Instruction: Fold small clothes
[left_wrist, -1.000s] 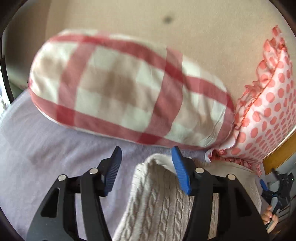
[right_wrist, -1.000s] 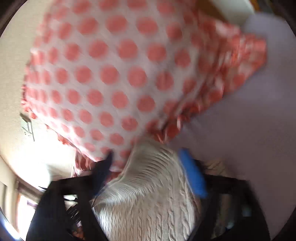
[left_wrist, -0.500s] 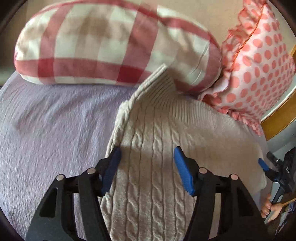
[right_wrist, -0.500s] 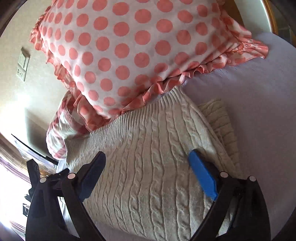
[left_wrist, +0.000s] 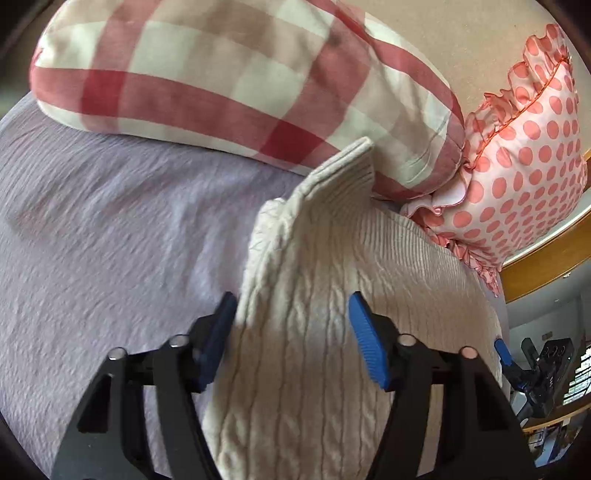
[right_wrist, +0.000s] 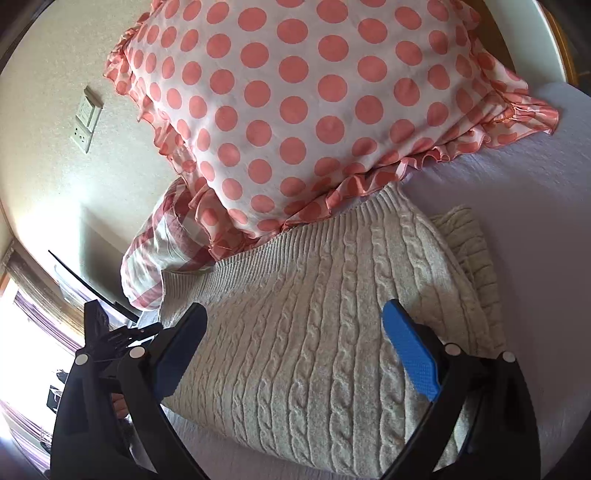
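Note:
A cream cable-knit sweater (left_wrist: 314, 314) lies folded on the lilac bedspread (left_wrist: 110, 229), its ribbed hem against the pillows. It also shows in the right wrist view (right_wrist: 325, 332), with a folded sleeve (right_wrist: 472, 251) sticking out at its right. My left gripper (left_wrist: 291, 332) is open, its blue pads on either side of the sweater's left part, holding nothing. My right gripper (right_wrist: 295, 350) is open wide above the sweater's middle, holding nothing.
A red-and-white checked pillow (left_wrist: 229, 81) and a white pillow with coral dots and a ruffle (right_wrist: 314, 103) lean on the beige wall behind the sweater. The bed's wooden edge (left_wrist: 546, 258) is at the right. A wall socket (right_wrist: 86, 125) is at the left.
Both grippers have drawn back from the pillows and over the sweater, so more of the sweater shows. Their jaws stay open.

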